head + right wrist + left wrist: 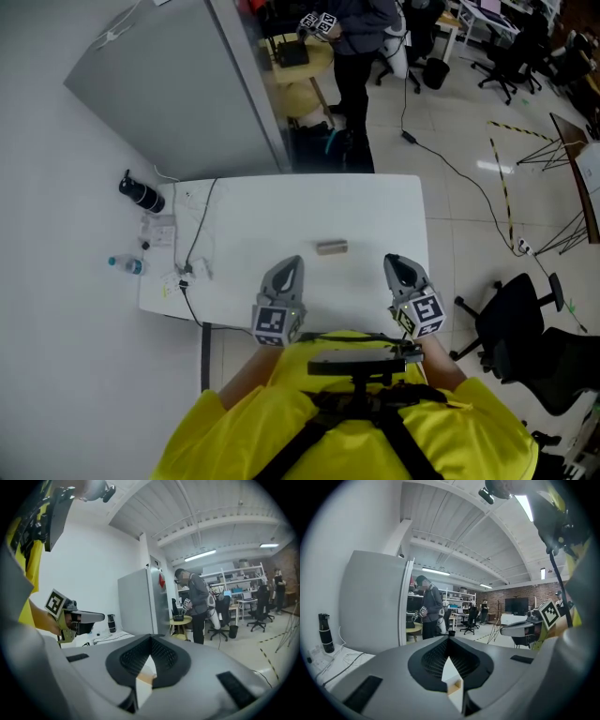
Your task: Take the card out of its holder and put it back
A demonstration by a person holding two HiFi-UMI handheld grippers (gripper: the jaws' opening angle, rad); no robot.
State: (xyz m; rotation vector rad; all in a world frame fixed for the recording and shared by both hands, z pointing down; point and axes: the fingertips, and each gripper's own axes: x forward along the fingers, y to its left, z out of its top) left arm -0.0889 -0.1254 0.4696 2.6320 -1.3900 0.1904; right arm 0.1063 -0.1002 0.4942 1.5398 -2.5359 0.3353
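A small grey card holder (331, 247) lies near the middle of the white table (375, 202); I cannot make out the card in it. My left gripper (292, 260) hovers over the table's near edge, to the left of the holder and nearer to me, shut and empty. My right gripper (392, 258) is to the right of the holder at the same depth, also shut with nothing in it. In the left gripper view the jaws (449, 639) meet at their tips and point level across the room. The right gripper view shows the same closed jaws (151, 637). The holder is hidden in both gripper views.
A black bottle (141, 194), a cable (197, 234) and small clutter sit at the table's left end, with a water bottle (125, 265) beside it. A tall grey cabinet (169, 84) stands behind. A person (361, 56) stands at the back; an office chair (525, 319) is at the right.
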